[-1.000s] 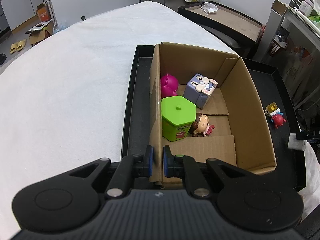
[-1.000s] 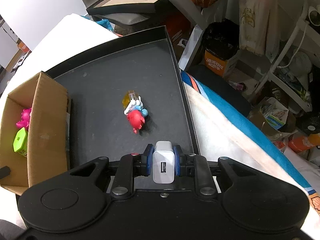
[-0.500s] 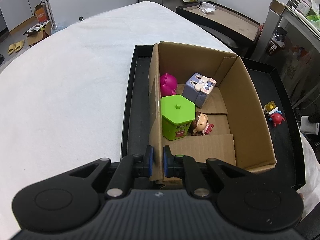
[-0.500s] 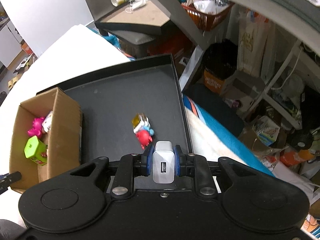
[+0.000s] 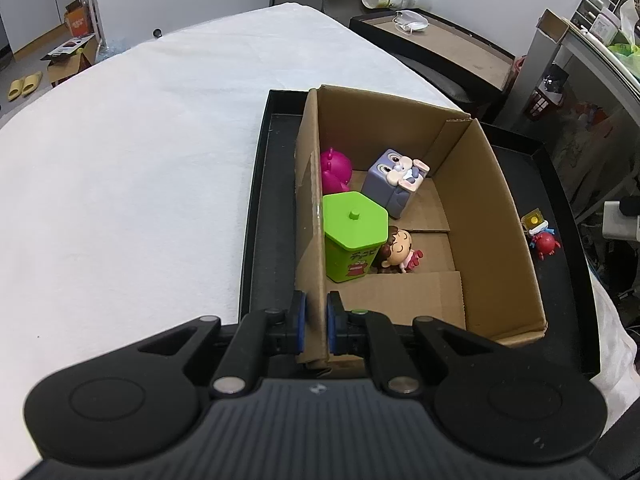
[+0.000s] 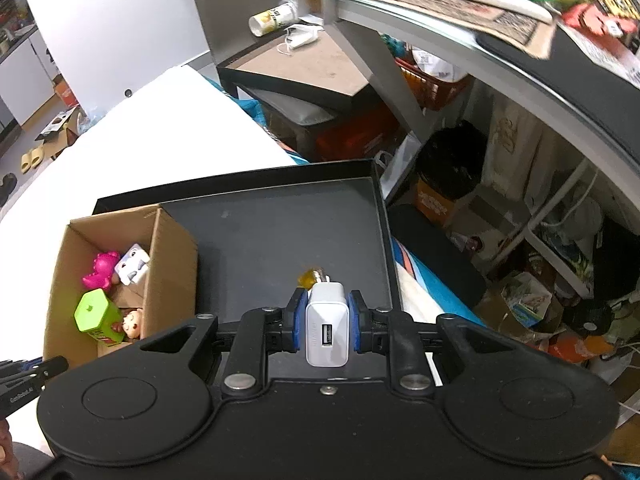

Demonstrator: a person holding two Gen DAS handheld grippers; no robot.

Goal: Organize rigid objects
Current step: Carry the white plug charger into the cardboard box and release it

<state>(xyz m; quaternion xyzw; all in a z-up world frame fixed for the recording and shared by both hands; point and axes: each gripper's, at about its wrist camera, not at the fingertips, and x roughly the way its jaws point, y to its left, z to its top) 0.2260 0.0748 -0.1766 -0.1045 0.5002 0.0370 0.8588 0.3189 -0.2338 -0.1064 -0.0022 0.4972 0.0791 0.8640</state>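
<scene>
My left gripper (image 5: 314,324) is shut on the near left wall of a cardboard box (image 5: 310,216) that stands in a black tray (image 5: 256,216). In the box lie a green hexagonal tub (image 5: 354,236), a pink toy (image 5: 334,168), a grey-purple cube figure (image 5: 396,180) and a small doll (image 5: 400,250). My right gripper (image 6: 324,322) is shut on a white USB charger (image 6: 326,326), held high above the tray (image 6: 280,240), right of the box (image 6: 172,264). A red and yellow toy (image 5: 540,234) lies on the tray; in the right wrist view only its yellow part (image 6: 310,278) shows.
The tray lies on a white cloth-covered table (image 5: 140,160). A low dark side table (image 6: 304,60) with a cup and a mask stands behind. A cluttered desk and shelves (image 6: 540,160) are at the right.
My right gripper has risen with the charger, so the tray and box look smaller and farther below. My left gripper still holds the box wall, almost unmoved.
</scene>
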